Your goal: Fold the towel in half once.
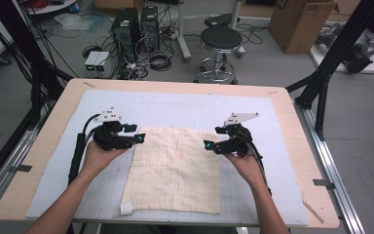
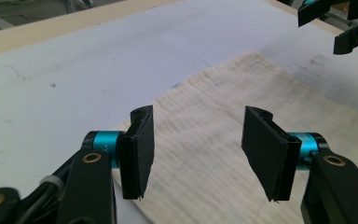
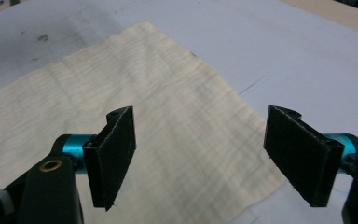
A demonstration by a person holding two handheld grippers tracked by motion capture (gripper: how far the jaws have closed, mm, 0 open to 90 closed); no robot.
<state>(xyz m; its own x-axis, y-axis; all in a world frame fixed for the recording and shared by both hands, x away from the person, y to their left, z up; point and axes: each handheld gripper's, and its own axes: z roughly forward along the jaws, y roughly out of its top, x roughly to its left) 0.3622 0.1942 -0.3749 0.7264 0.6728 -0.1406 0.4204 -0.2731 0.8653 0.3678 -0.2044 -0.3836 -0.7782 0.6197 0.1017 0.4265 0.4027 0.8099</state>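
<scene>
A cream checked cloth [image 1: 175, 170] lies flat on the pale mat [image 1: 175, 109], with a small white tag at its near left corner. My left gripper [image 1: 139, 138] hovers at the cloth's far left edge, jaws open and empty; in the left gripper view the cloth [image 2: 214, 149] spreads under and beyond the gripper [image 2: 196, 154]. My right gripper [image 1: 207, 145] sits at the cloth's far right edge, open too, with the cloth [image 3: 121, 107] beneath the gripper [image 3: 200, 158]. The right gripper [image 2: 345, 25] also shows far off in the left gripper view.
The mat covers a wooden table [image 1: 44, 146] with bare wood at its rim. Beyond the table stand a black stool [image 1: 220, 46], computer towers [image 1: 126, 29] with cables, and a cardboard box [image 1: 299, 22]. Black frame struts [image 1: 331, 63] rise at the right.
</scene>
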